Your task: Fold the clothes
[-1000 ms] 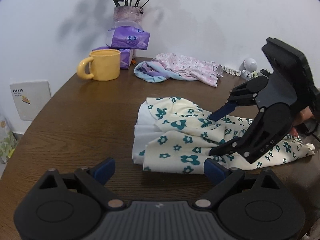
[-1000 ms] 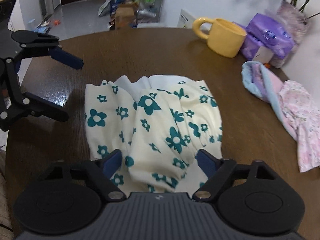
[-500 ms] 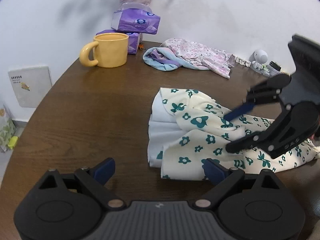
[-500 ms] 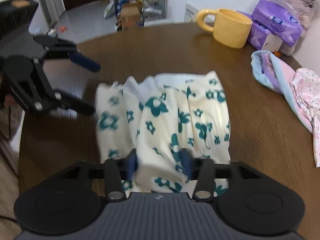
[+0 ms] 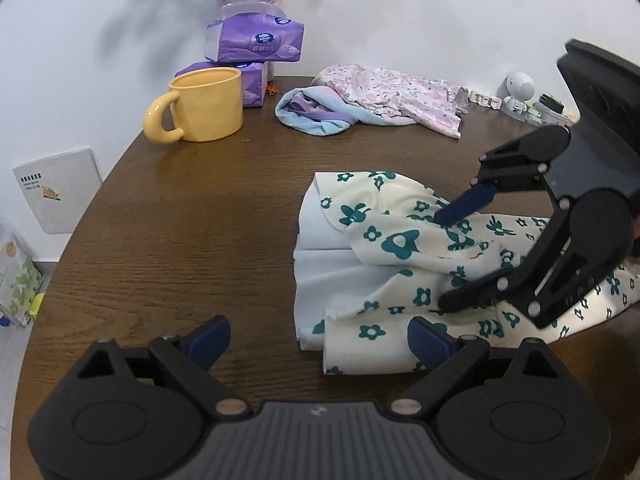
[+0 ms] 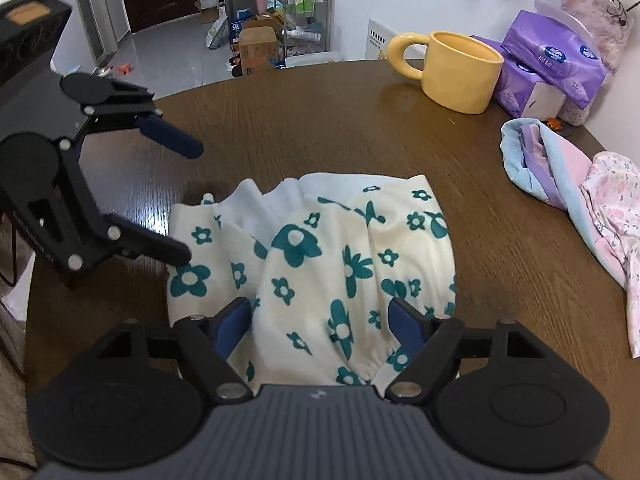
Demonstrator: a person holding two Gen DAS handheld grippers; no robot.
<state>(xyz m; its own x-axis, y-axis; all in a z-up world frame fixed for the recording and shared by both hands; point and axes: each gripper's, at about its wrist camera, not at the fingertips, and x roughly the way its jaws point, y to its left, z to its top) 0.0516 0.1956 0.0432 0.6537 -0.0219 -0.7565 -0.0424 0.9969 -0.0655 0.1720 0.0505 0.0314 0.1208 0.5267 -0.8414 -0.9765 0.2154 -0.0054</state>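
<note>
Cream floral garment (image 6: 320, 264), teal flowers, lay bunched on the round brown table (image 6: 280, 128), white lining showing at its far edge. R gripper (image 6: 320, 320) sat low over the near end w/ jaws opening, cloth betw the blue pads but not pinched. L gripper (image 5: 318, 334) hung w/ jaws wide apart at the garment's corner, holding nothing. Yellow mug (image 5: 204, 106), purple tissue packs (image 5: 254, 38) & a pink/blue clothes pile (image 5: 372, 98) sat well apart, nr the wall.
</note>
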